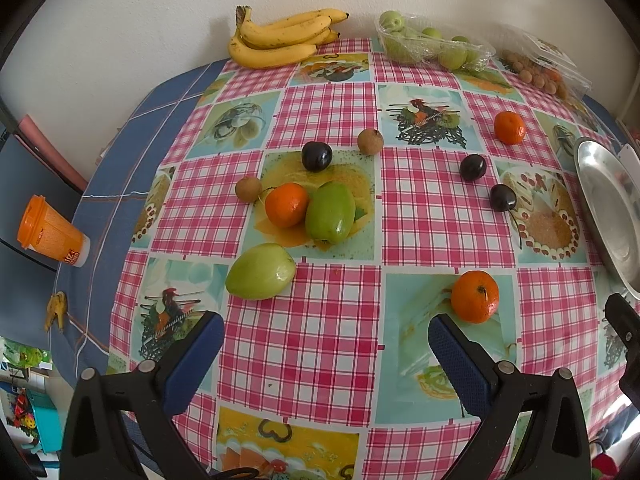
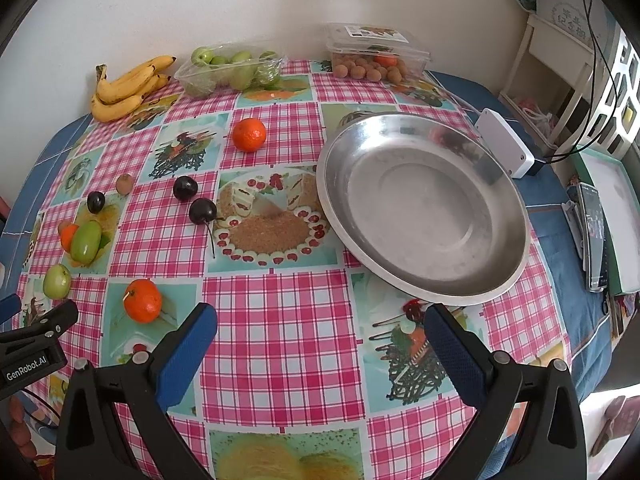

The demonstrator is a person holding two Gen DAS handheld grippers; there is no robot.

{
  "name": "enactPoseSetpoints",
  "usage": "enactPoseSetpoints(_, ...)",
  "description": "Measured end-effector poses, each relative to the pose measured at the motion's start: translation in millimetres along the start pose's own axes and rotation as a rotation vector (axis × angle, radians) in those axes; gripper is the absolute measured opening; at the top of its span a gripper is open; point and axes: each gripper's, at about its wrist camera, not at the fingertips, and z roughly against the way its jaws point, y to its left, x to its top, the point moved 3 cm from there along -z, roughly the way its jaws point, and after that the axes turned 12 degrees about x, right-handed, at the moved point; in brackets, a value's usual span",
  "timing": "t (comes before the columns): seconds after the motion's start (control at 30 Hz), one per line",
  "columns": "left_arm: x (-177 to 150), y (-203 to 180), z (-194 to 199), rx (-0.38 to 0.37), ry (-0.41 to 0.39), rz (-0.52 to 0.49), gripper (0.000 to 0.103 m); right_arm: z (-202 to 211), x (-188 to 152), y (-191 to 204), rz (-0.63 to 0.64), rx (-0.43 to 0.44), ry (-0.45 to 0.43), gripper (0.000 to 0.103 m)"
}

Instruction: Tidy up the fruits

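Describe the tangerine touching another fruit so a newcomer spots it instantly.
Start at the banana bunch by the wall and come straight toward the camera. The tangerine lies pressed against an upright green fruit. The other two tangerines sit alone.

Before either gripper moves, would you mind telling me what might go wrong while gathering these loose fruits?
The tangerine touches a green fruit; gripping one may nudge the other away. The dark cherries are small, round and smooth, so they could slip from the fingers and roll. The metal plate looks shallow, so fruit released from a height might bounce or roll back out.
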Motion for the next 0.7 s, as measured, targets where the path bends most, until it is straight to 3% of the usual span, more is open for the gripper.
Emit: enactPoseSetpoints(0.7,-2.1,0.8,-3.7,-0.004,0.013,-0.007,0.103,-4.0,-0.9,1.2,0.003,-0.001,0.014,0.103)
